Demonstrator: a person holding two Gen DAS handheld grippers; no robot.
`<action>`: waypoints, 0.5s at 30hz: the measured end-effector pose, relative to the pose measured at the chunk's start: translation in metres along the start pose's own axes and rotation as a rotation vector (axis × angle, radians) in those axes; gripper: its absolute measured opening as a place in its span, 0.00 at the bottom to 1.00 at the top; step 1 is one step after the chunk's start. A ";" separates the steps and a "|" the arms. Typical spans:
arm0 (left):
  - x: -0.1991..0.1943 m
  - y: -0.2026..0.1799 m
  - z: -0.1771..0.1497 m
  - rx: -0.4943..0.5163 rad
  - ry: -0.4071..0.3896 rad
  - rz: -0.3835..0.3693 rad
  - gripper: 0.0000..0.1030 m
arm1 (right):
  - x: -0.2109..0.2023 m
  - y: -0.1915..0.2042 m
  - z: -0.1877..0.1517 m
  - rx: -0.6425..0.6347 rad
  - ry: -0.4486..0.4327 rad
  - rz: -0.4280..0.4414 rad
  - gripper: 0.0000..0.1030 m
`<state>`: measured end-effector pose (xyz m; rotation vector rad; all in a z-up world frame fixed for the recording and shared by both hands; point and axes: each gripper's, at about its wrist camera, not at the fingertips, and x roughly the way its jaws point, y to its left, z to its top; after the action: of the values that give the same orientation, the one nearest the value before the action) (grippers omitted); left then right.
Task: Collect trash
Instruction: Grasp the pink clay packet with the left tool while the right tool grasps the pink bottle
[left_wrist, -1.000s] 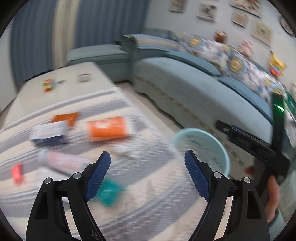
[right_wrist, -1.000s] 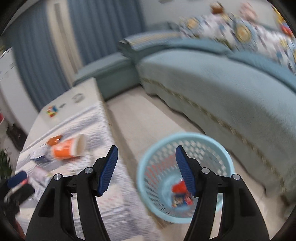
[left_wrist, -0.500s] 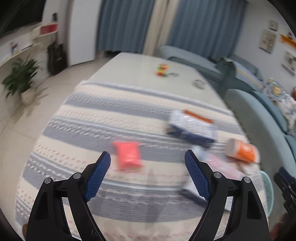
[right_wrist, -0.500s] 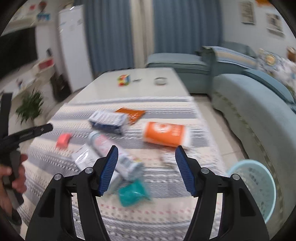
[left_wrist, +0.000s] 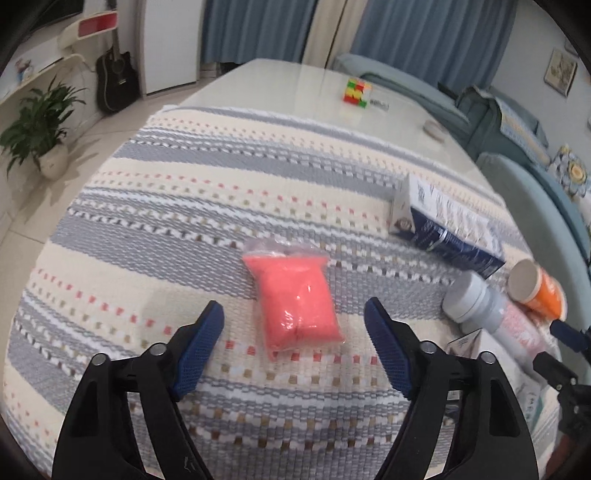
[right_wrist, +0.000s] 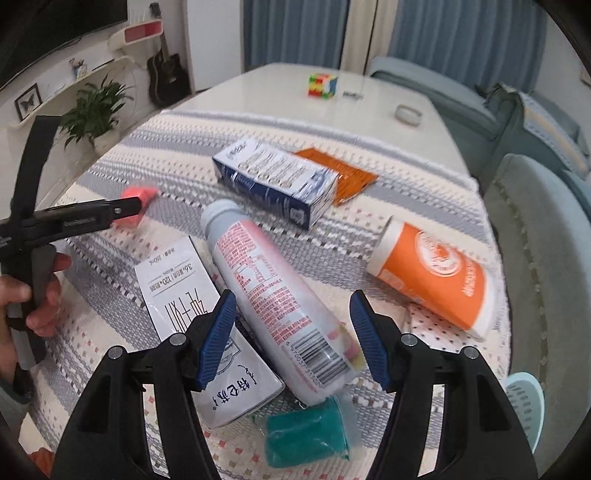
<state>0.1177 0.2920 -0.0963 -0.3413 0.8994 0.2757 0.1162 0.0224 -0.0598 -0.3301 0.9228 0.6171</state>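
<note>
A: How many pieces of trash lie on the striped woven tablecloth (left_wrist: 155, 206)?

B: Seven show. One pink soft packet in clear plastic film (left_wrist: 295, 299), one blue-and-white rectangular carton (right_wrist: 275, 182), one flat orange foil sachet (right_wrist: 343, 175), one orange paper cup with a white rim (right_wrist: 432, 275), one grey-capped plastic bottle with a pink printed label (right_wrist: 273, 291), one flat white pouch with black print (right_wrist: 184, 295) and one crumpled teal plastic wrapper (right_wrist: 306, 439).

A: And the grippers?

B: Two, each with ribbed blue pads. The left gripper (left_wrist: 293, 347) has just been closing, yet its jaws stand apart, and the pink packet's near end lies between the tips, untouched. The right gripper (right_wrist: 293, 334) is open too; the bottle's barcode end lies between its pads, which do not appear to press it.

A: Where do things sit from the bottle?

B: In the right wrist view, the carton is at twelve o'clock, with the sachet tucked partly under it; the cup lies on its side at three o'clock; the pouch lies at eight o'clock, partly beneath the bottle; the wrapper is at six o'clock. One pale blue perforated plastic basket (right_wrist: 524, 406) peeks in at four o'clock, past the table edge.

A: Anything else?

B: One multicoloured puzzle cube (right_wrist: 322, 85) on the bare glossy tabletop at twelve o'clock, well apart. The small pale object near it is too blurred to name.
</note>
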 end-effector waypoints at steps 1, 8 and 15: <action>0.004 -0.002 -0.001 0.007 0.005 0.009 0.61 | 0.005 0.000 0.001 -0.004 0.020 0.020 0.58; -0.001 -0.003 -0.007 0.050 -0.025 0.020 0.37 | 0.025 -0.005 0.013 0.037 0.066 0.090 0.58; -0.012 0.001 -0.012 0.033 -0.035 -0.043 0.36 | 0.039 -0.003 0.030 0.066 0.128 0.171 0.58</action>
<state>0.1015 0.2869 -0.0940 -0.3239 0.8607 0.2265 0.1545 0.0492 -0.0750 -0.2346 1.1000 0.7265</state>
